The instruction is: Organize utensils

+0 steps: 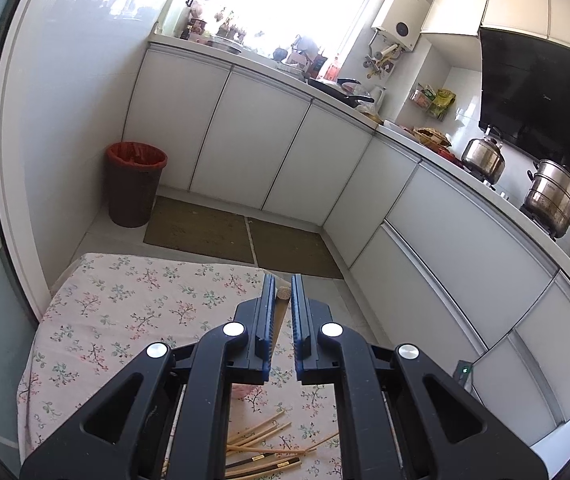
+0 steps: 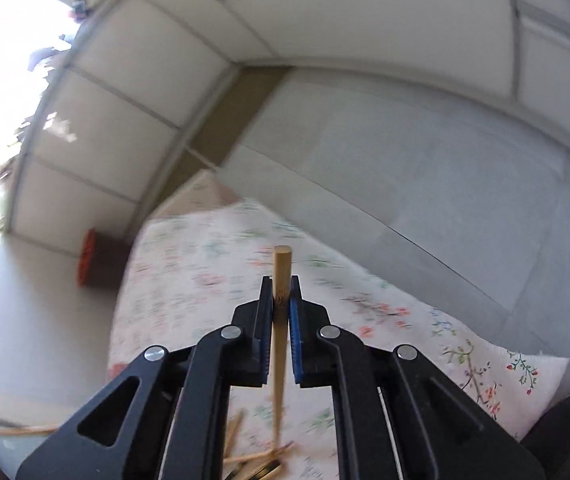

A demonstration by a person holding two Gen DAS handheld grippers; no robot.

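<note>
My right gripper (image 2: pixel 282 298) is shut on a light wooden chopstick (image 2: pixel 281 344); its blunt end sticks out past the fingertips and its thin end points down at the table. My left gripper (image 1: pixel 283 294) is held above the floral tablecloth (image 1: pixel 125 312), its jaws a narrow gap apart; a round wooden end (image 1: pixel 283 293) shows in the gap, and whether the pads grip it is unclear. Several chopsticks, light wooden ones (image 1: pixel 257 436) and dark ones with gold bands (image 1: pixel 269 462), lie in a loose pile on the cloth below. The pile also shows in the right wrist view (image 2: pixel 253 460).
White kitchen cabinets (image 1: pixel 269 152) run along the far side and right. A brown bin with a red liner (image 1: pixel 135 184) stands in the corner. Brown mats (image 1: pixel 221 236) lie on the floor. Steel pots (image 1: pixel 553 196) sit on the stove.
</note>
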